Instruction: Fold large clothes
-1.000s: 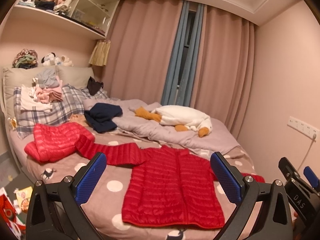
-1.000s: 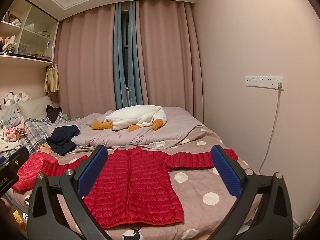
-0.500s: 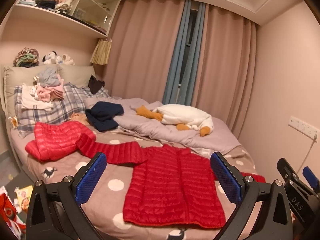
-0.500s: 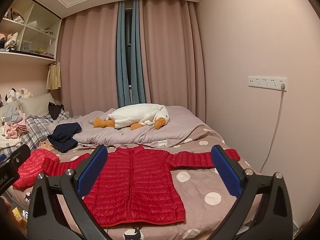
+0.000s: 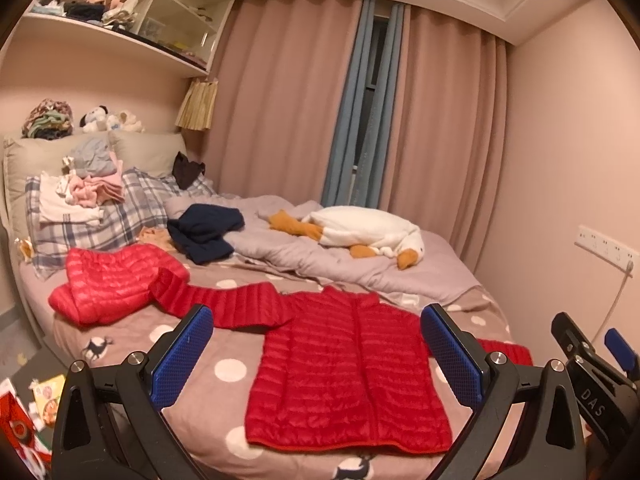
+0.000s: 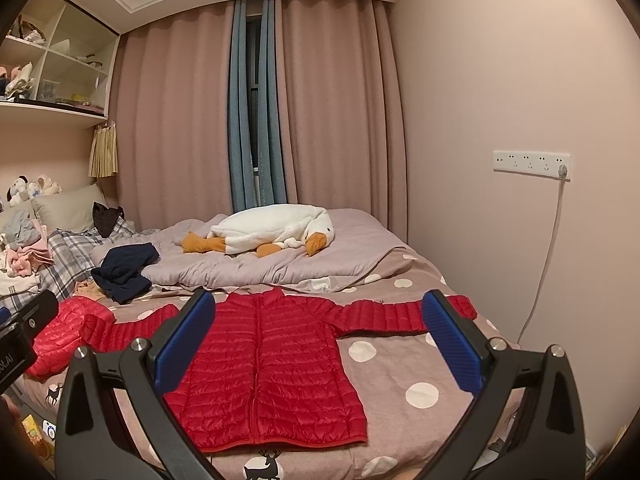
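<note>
Bedding with white polka dots (image 6: pixel 420 394) carries a red puffer jacket (image 6: pixel 272 364), laid flat with its zipped front up, hem toward the cameras and both sleeves stretched out sideways. In the right wrist view the jacket fills the 6 o'clock area, its right sleeve reaching toward 3 o'clock. The right gripper (image 6: pixel 320 340) hangs above it with jaws spread wide, blue pads (image 6: pixel 184 344) apart and nothing between them. The left gripper (image 5: pixel 316 358) is likewise released and empty over the jacket (image 5: pixel 352 376), which lies at 6 o'clock in its view; the left sleeve runs toward 9 o'clock, its end touching a second red puffer jacket (image 5: pixel 108 280) that lies crumpled there. Behind, toward 12 o'clock, a grey duvet (image 6: pixel 280 268) is bunched across the bed with a white goose plush (image 6: pixel 272 230) lying on it. A navy garment (image 5: pixel 204 232) sits at 10 o'clock, beside a plaid pillow (image 5: pixel 120 224) stacked with folded clothes (image 5: pixel 88 188).
</note>
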Available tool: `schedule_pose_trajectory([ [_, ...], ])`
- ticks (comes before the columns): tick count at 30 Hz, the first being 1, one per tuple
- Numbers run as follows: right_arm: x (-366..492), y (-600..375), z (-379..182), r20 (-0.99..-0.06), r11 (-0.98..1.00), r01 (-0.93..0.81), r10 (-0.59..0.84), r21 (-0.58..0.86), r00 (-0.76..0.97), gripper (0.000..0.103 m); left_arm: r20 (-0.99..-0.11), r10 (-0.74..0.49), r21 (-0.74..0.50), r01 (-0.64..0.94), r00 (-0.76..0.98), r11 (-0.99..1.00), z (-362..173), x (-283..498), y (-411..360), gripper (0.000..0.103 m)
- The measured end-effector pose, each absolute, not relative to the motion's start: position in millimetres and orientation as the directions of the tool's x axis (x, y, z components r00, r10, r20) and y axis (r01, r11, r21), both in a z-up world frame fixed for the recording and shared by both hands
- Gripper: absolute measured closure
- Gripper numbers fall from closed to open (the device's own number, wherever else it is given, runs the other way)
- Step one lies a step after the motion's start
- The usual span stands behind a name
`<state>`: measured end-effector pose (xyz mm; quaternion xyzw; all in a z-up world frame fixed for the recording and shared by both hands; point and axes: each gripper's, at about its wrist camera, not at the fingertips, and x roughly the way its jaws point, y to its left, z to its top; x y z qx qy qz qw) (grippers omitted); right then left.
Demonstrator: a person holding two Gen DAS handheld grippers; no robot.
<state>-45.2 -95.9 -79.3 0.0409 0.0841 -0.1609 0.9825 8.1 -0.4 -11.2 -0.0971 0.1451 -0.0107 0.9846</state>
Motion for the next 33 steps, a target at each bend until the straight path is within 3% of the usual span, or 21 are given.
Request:
schedule_pose_trajectory([
  [33, -50.1, -97.3, -78.0, -0.185, 0.944, 0.326, -0.312, 0.047, 0.932, 0.000, -0.274, -0.043, -0.181, -0.008, 0.961, 0.983, -7.7, 7.8, -0.7, 0.001],
])
